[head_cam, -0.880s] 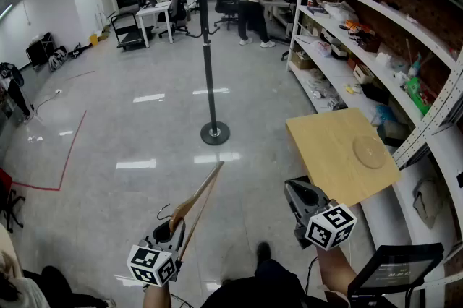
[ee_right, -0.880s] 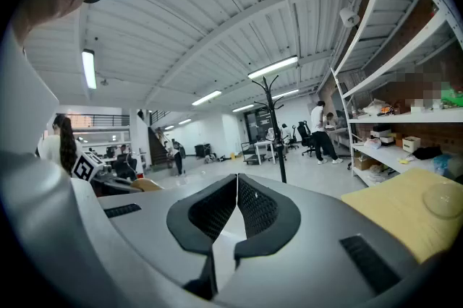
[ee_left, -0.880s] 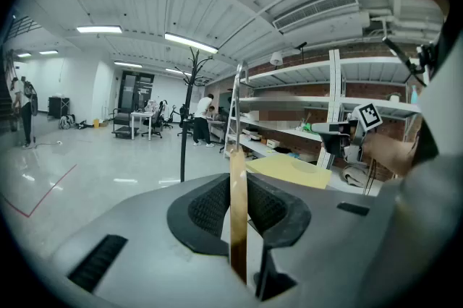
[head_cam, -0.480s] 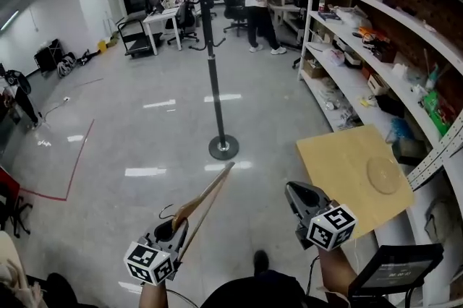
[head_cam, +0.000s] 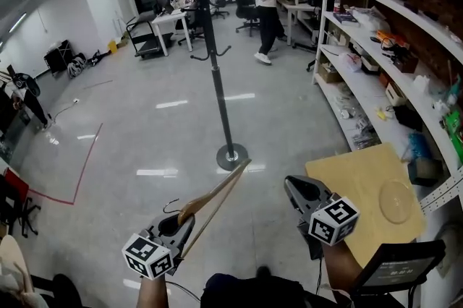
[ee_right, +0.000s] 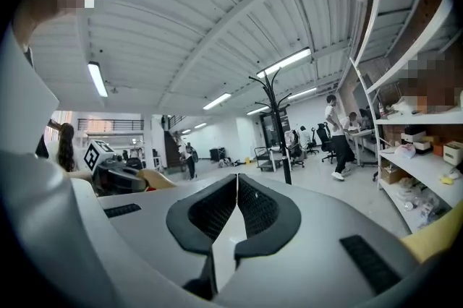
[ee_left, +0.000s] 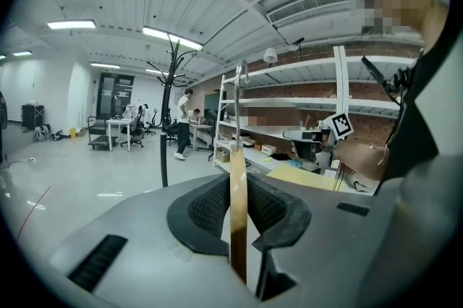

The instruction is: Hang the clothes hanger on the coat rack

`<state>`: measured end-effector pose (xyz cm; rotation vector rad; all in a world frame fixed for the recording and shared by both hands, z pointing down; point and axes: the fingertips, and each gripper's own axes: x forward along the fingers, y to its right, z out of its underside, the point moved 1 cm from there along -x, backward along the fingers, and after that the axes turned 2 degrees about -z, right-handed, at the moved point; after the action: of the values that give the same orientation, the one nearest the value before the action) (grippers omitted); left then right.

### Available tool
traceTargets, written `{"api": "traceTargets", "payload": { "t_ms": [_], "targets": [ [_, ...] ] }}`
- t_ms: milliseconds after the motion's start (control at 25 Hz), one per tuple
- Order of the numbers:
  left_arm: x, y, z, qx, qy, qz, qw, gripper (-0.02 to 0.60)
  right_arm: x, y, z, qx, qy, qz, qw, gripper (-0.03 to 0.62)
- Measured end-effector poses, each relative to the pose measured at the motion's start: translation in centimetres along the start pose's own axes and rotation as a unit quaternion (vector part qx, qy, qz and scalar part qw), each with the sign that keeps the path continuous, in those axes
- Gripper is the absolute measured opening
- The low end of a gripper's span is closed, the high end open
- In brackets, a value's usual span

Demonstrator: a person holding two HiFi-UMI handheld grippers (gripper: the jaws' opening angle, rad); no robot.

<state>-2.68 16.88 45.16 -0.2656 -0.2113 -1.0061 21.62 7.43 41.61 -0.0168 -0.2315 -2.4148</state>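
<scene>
My left gripper (head_cam: 176, 225) is shut on a wooden clothes hanger (head_cam: 215, 199), whose bar slants up and to the right toward the base of the black coat rack (head_cam: 215, 57). In the left gripper view the hanger (ee_left: 237, 209) stands edge-on between the pads, its metal hook (ee_left: 244, 82) on top, and the coat rack (ee_left: 167, 111) rises ahead to the left. My right gripper (head_cam: 300, 192) hangs at the right, shut and empty. In the right gripper view its jaws (ee_right: 236, 187) touch at the tips, with the coat rack (ee_right: 279, 126) straight ahead.
A light wooden table (head_cam: 372, 191) stands at the right, beside long shelves (head_cam: 383, 61) full of clutter. People (head_cam: 266, 6) stand by desks and office chairs (head_cam: 244, 3) at the far end. A cart (head_cam: 145, 35) sits beyond the rack. Grey floor stretches around the rack's base (head_cam: 231, 155).
The coat rack and shelves have drawn nearer and shifted right in the head view. Both grippers keep their hold and pose; the hanger stays in the left one.
</scene>
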Motion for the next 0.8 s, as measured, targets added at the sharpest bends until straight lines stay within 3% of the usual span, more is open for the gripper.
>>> {"api": "traceTargets", "payload": {
  "t_ms": [360,800],
  "targets": [
    [5.4,-5.3,-3.7,0.03,-0.02,0.05,0.9981,0.051,6.9,3.5,-0.8,0.008,0.005,-0.003,1.0,0.006],
    [13.2,-16.2,-8.9,0.069,-0.017,0.13,0.989,0.051,19.7,6.4,-3.9,-0.025,0.006,0.012,1.0,0.008]
  ]
}}
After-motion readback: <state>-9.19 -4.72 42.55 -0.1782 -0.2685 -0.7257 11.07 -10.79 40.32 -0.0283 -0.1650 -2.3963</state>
